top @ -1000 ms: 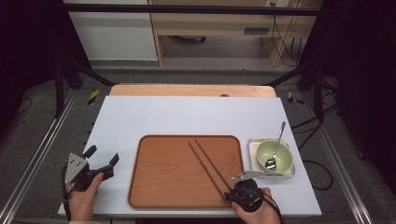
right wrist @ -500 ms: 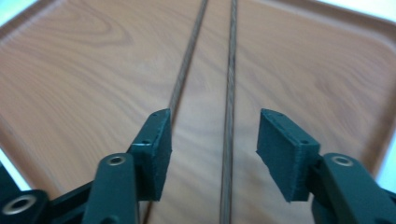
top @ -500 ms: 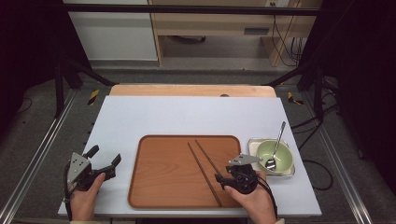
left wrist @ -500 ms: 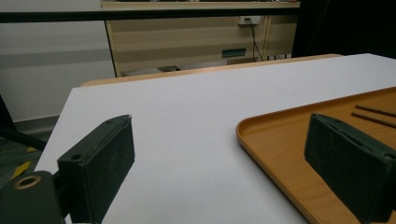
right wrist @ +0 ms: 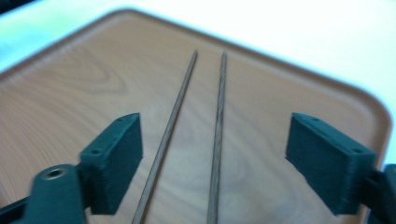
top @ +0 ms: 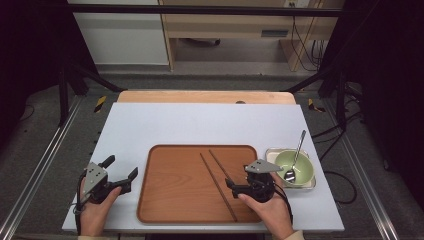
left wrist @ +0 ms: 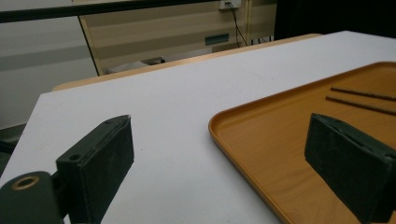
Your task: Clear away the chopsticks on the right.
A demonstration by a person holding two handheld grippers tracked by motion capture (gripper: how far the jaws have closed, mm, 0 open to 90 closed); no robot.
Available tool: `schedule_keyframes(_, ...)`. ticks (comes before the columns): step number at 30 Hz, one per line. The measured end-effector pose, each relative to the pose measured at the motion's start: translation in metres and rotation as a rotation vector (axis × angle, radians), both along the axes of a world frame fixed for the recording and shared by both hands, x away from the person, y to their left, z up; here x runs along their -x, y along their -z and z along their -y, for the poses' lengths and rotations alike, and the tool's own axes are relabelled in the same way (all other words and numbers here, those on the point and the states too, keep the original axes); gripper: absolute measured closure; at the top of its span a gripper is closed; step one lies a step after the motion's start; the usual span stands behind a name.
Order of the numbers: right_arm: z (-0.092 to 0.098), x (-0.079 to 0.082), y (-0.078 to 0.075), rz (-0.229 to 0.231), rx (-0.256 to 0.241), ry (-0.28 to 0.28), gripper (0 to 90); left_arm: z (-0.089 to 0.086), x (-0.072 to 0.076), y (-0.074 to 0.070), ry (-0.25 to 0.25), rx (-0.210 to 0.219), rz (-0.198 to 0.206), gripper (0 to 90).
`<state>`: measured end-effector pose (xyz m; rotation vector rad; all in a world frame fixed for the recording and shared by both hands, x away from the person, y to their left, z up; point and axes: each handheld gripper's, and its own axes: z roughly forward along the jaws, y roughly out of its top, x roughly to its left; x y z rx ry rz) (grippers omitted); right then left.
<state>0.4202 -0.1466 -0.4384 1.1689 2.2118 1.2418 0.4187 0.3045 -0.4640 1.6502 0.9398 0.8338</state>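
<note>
Two chopsticks (right wrist: pixel 187 126) on tray (top: pixel 170 200), between wide-apart right gripper (right wrist: pixel 212 161) jaws, seemingly untouched; left gripper (left wrist: pixel 233 163) agape.

lab | white table (top: pixel 165 125) in black frame (top: pixel 200 9); floor cables (top: pixel 305 37)

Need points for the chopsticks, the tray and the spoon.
chopsticks (right wrist: pixel 217 121), right gripper view, mid-shaft of the right-hand stick.
tray (top: pixel 175 185), high view, bare wooden floor left of the sticks.
spoon (top: pixel 298 147), high view, middle of the metal handle above the green bowl.
</note>
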Motion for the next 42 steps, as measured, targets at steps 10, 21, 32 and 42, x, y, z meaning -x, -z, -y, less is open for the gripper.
schedule_keyframes(10, 0.029, 0.003, -0.020, 0.153, -0.076, 0.040, 7.0, 0.012, 0.001, -0.017, 0.041, -0.004, -0.012, 8.3)
schedule_keyframes(21, 0.087, 0.008, -0.038, 0.241, -0.088, 0.208, 9.5, 0.049, 0.008, -0.043, 0.127, -0.032, -0.066, 11.1)
schedule_keyframes(32, 0.129, 0.024, -0.030, 0.324, -0.057, 0.301, 8.5, 0.101, 0.011, -0.048, 0.266, -0.166, -0.147, 24.2)
schedule_keyframes(42, 0.149, 0.045, -0.021, 0.347, -0.039, 0.364, 6.7, 0.137, -0.016, -0.038, 0.327, -0.261, -0.239, 48.1)
